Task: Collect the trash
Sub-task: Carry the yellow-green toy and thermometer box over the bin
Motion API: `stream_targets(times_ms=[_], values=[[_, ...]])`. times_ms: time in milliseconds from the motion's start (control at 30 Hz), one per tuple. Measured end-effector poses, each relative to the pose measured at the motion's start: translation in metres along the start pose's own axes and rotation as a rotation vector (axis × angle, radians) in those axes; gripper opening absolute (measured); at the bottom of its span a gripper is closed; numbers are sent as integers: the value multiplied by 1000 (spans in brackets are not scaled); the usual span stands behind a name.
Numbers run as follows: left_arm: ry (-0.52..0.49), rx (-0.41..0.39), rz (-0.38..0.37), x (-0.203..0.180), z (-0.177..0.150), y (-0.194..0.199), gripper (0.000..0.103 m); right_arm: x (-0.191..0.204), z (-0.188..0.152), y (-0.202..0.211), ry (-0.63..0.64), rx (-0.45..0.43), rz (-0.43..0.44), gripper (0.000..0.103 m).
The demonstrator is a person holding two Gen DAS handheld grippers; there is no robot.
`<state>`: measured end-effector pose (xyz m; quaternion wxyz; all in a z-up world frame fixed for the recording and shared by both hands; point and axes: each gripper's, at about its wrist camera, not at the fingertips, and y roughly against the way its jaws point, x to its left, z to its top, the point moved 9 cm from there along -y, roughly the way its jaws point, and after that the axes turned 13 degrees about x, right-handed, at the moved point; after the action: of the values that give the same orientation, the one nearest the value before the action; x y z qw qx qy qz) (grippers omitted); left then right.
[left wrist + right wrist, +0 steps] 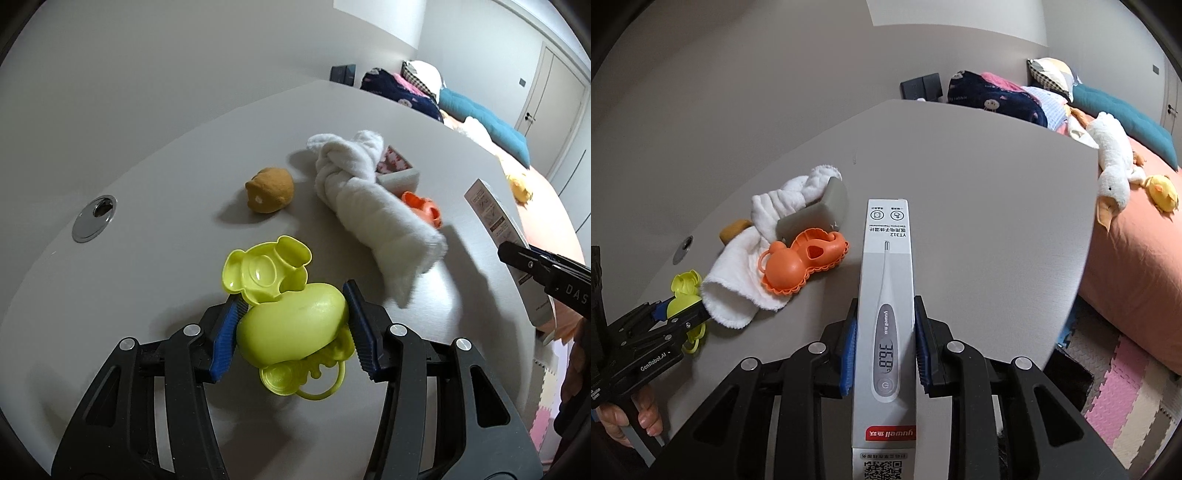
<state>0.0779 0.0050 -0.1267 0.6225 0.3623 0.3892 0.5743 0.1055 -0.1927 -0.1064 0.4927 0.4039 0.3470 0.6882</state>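
Grey tabletop (155,155) fills both views; left gripper (291,325), lower centre, clamps a yellow-green plastic duck toy (291,325), right gripper (884,345) clamps a white cardboard thermometer box (886,258) lengthwise, probably for carrying off.

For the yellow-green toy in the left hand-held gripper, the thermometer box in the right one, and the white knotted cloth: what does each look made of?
Yellow-green toy: apparently moulded plastic, smooth and slightly glossy, with a soft highlight on its rounded shell.
Thermometer box: likely printed cardboard with a satin finish, straight folded edges and flat printed faces.
White knotted cloth: soft terry or fleece fabric, matt, with a fuzzy nap and limp folds.
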Motion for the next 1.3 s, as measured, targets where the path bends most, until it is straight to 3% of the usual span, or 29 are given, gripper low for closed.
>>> stream_targets(times_ms=[467,1300], values=[[-66,-39,-25,-65,-1,25,52,-33,-19,48,-22,-65,14,28],[-233,-28,-160,-203,-4,26,52,-128,-44,112,-157,-176,-46,28]])
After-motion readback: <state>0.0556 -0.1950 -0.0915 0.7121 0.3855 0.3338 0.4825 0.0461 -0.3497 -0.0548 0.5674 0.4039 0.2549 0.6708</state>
